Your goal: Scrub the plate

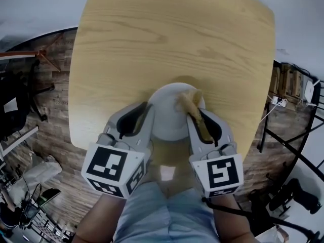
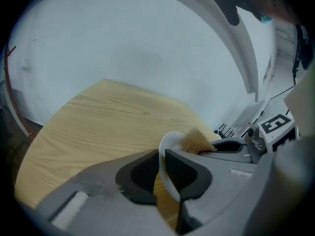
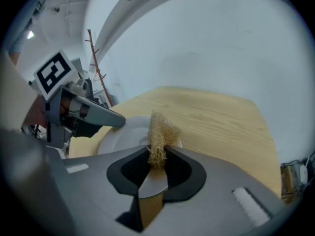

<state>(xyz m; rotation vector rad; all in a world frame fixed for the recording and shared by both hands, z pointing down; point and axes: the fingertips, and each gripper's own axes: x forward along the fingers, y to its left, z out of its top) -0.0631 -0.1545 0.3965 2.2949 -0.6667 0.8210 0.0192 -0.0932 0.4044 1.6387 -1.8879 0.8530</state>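
A white plate is held above the near edge of the wooden table. My left gripper is shut on the plate's left rim; in the left gripper view the rim stands edge-on between the jaws. My right gripper is shut on a tan fibrous scrub pad, which rests on the plate's right part. In the right gripper view the scrub pad sticks up from the jaws over the plate, and the left gripper clamps the plate's far rim.
The light wooden table stretches away ahead. Dark wood floor with chair legs and clutter lies at the left, shelving and cables at the right. The person's legs are below the grippers.
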